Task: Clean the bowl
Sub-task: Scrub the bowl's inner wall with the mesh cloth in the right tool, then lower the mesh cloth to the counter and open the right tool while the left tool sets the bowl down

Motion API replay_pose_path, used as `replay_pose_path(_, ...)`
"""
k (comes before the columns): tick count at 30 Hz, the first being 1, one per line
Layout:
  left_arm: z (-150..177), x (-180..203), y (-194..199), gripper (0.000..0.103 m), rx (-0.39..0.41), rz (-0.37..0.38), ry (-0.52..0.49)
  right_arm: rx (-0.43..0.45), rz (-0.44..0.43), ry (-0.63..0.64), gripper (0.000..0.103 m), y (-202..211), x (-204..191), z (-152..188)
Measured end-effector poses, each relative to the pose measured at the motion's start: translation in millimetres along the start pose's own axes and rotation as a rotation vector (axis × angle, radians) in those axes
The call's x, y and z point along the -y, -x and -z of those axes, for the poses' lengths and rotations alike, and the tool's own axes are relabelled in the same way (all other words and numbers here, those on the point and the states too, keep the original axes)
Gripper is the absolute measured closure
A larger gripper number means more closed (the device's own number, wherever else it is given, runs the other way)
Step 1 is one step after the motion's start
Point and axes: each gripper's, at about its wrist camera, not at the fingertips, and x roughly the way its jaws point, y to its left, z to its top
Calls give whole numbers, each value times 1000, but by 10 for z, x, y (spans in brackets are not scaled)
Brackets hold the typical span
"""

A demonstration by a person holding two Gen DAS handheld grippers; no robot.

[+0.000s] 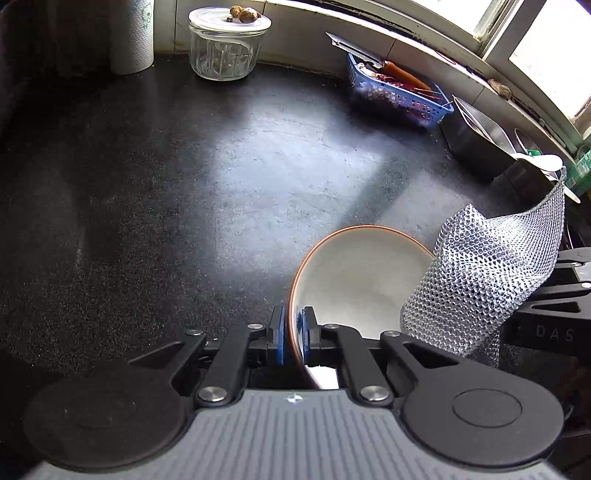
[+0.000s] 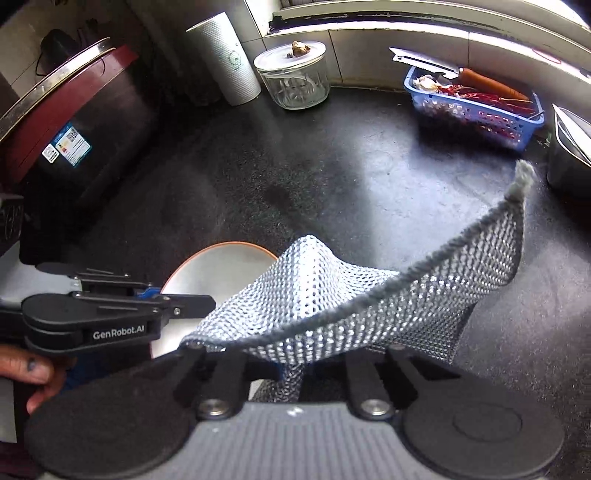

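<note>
A white bowl [image 1: 354,280] with a brown rim is held tilted over the dark counter. My left gripper [image 1: 293,332] is shut on its near rim, one blue pad inside and one outside. A silvery mesh scrubbing cloth [image 1: 476,273] hangs over the bowl's right edge. In the right wrist view my right gripper [image 2: 291,373] is shut on that mesh cloth [image 2: 332,295], which drapes over the fingers and hides the pads. The bowl [image 2: 218,273] shows at lower left behind the left gripper [image 2: 147,295], with a hand [image 2: 33,373] on its handle.
At the back stand a glass jar [image 1: 225,48] with a lid, a paper roll [image 1: 133,33] and a blue basket [image 1: 399,92] with a knife and a carrot. A metal container [image 1: 476,140] sits at right. A dark red cooker [image 2: 70,129] stands at left.
</note>
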Motion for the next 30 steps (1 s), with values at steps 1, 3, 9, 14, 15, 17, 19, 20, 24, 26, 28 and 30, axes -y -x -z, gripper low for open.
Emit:
replay_pose_path(1, 0, 1, 1, 96, -1, -1, -2, 6, -1, -1, 94, 21, 3, 0)
replay_pose_path(3, -3, 6, 3, 95, -6, -4, -12, 16, -6, -2, 95, 86, 17, -2)
replay_pose_path(9, 6, -12, 17, 89, -25, -5, -21, 32, 3, 17, 96, 347, 131, 5)
replay_pose_path(14, 11, -39, -3, 69, -45, -7, -27, -37, 60, 102, 96, 482, 316, 49)
replay_pose_path(15, 16, -48, -4, 63, -45, -2, -24, -58, 77, 129, 96, 483, 338, 70)
replay_pose_path(17, 29, -40, 12, 49, -37, -4, -38, -122, 132, 198, 96, 417, 414, 143)
replay_pose_path(19, 41, -19, 35, 47, -26, -14, -60, -179, 169, 251, 96, 325, 465, 210)
replay_pose_path(20, 44, -10, 40, 44, -23, -18, -67, -208, 182, 272, 96, 276, 494, 243)
replay_pose_path(24, 53, 3, 74, 39, -9, -32, -78, -311, 180, 318, 91, 108, 563, 319)
replay_pose_path(26, 51, -2, 98, 38, -2, -39, -75, -349, 197, 345, 73, 57, 563, 338)
replay_pose_path(28, 50, -6, 121, 36, 7, -45, -74, -365, 206, 356, 57, 56, 576, 350)
replay_pose_path(30, 48, -9, 145, 35, 16, -46, -71, -364, 204, 353, 46, 105, 596, 357)
